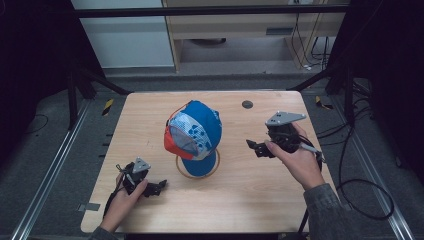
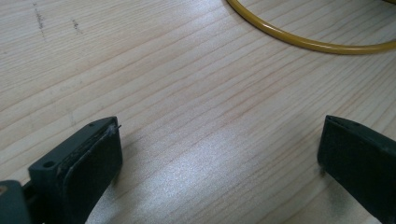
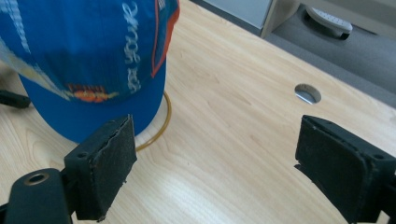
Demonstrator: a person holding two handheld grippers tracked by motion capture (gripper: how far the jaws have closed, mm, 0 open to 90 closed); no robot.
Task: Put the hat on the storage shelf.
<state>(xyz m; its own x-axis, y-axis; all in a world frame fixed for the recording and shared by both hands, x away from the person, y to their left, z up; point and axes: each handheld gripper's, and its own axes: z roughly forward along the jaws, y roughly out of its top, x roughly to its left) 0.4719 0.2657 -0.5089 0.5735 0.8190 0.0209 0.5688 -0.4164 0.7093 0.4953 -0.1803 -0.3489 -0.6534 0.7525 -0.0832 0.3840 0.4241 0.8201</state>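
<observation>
A blue cap (image 1: 196, 134) with white patches and an orange brim stands upright on a yellow ring stand (image 1: 198, 170) at the table's middle. In the right gripper view the cap (image 3: 88, 60) is at upper left, with the ring (image 3: 159, 126) under it. My right gripper (image 1: 256, 148) hovers to the cap's right, open (image 3: 215, 172), with nothing between its pads. My left gripper (image 1: 157, 187) rests low at the front left, open (image 2: 219, 163) over bare wood, with the ring's arc (image 2: 303, 42) ahead of it.
The wooden table (image 1: 150, 115) has a round cable hole (image 1: 247, 104) at the back right, also visible as the hole (image 3: 307, 93) in the right gripper view. Dark frame rails, cables and grey floor surround the table. A cabinet stands behind it.
</observation>
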